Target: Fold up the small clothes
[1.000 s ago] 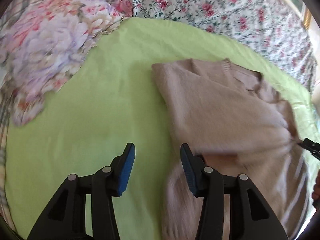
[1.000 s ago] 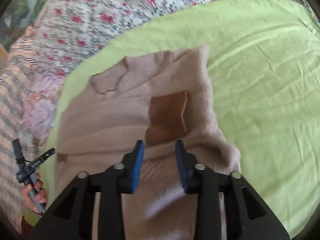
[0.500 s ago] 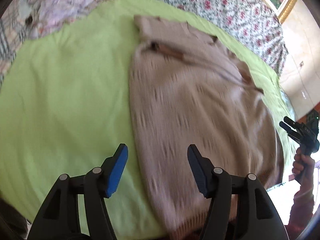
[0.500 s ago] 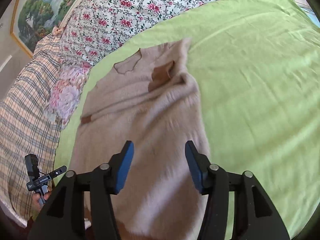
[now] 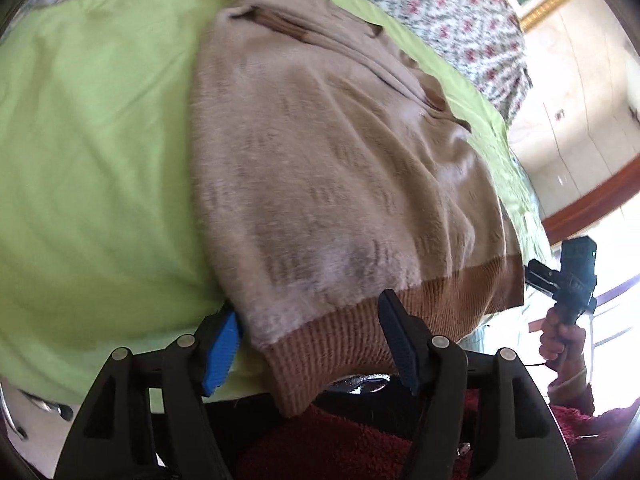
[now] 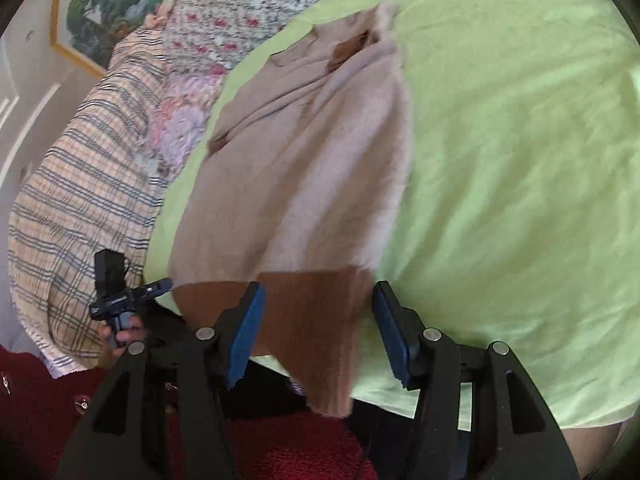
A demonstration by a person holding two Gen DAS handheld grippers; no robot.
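Note:
A beige knit sweater [image 5: 332,160] lies lengthwise on the lime-green sheet [image 5: 92,140], sleeves folded in, its brown ribbed hem [image 5: 360,340] hanging over the bed's near edge. My left gripper [image 5: 310,340] is open, its jaws either side of the hem's left corner. In the right wrist view the sweater [image 6: 304,168] shows again; my right gripper [image 6: 316,332] is open around the hem's right corner [image 6: 312,320]. Neither grips the cloth. Each gripper shows small in the other's view: right [image 5: 568,276], left [image 6: 120,292].
A floral quilt [image 6: 240,4] and a plaid blanket [image 6: 76,200] lie beyond and beside the sheet. A framed picture [image 6: 104,4] hangs on the wall. The person's dark red garment [image 5: 360,440] is just below the bed edge.
Both grippers pulled back from the middle of the sweater to its hem at the bed's near edge and opened wider. The sweater now lies stretched out.

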